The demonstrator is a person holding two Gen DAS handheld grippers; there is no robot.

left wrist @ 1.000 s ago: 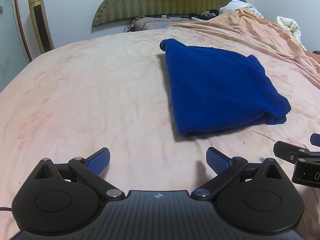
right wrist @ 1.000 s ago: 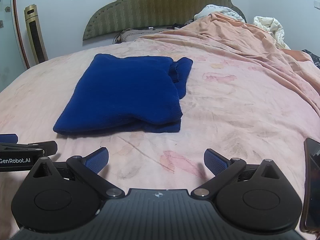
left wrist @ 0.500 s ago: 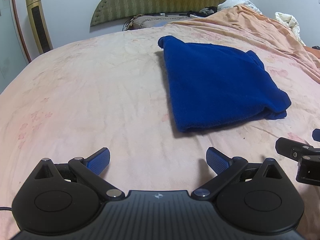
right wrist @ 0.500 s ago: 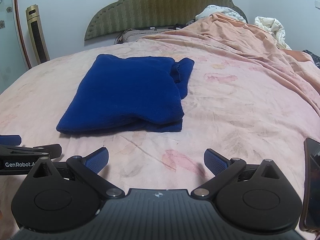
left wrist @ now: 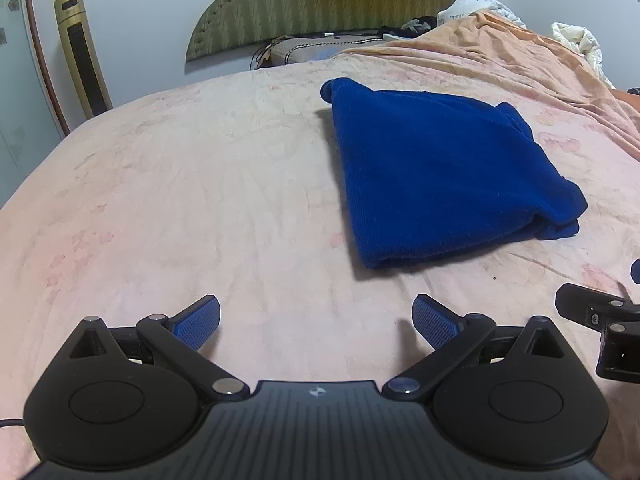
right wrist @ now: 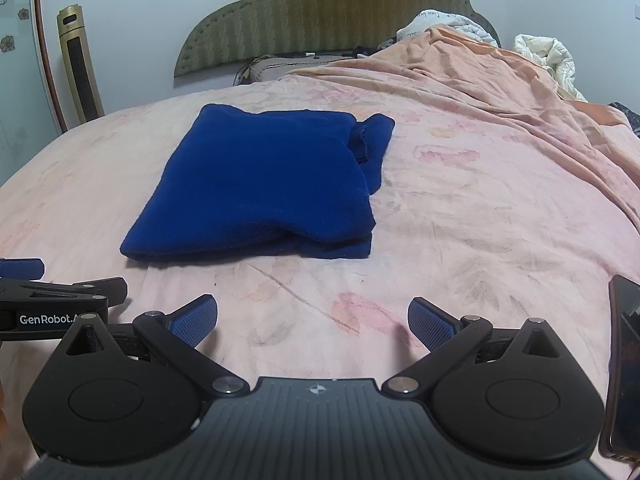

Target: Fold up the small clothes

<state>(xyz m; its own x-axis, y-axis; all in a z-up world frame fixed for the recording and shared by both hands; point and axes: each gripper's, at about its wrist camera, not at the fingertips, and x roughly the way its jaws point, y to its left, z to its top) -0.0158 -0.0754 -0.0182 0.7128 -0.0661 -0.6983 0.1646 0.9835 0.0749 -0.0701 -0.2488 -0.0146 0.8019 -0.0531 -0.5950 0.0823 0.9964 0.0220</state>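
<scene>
A wide bed under a pink sheet carries everything, with a green headboard at its far edge and a rumpled orange blanket along the right side. A folded blue garment lies flat on the sheet toward the middle, well apart from both tools. The left tongs and right tongs hang released, empty, over the near edge.

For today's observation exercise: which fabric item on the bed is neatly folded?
The blue garment, lying flat in stacked layers on the pink sheet. The orange blanket and white bedding lie rumpled.
</scene>
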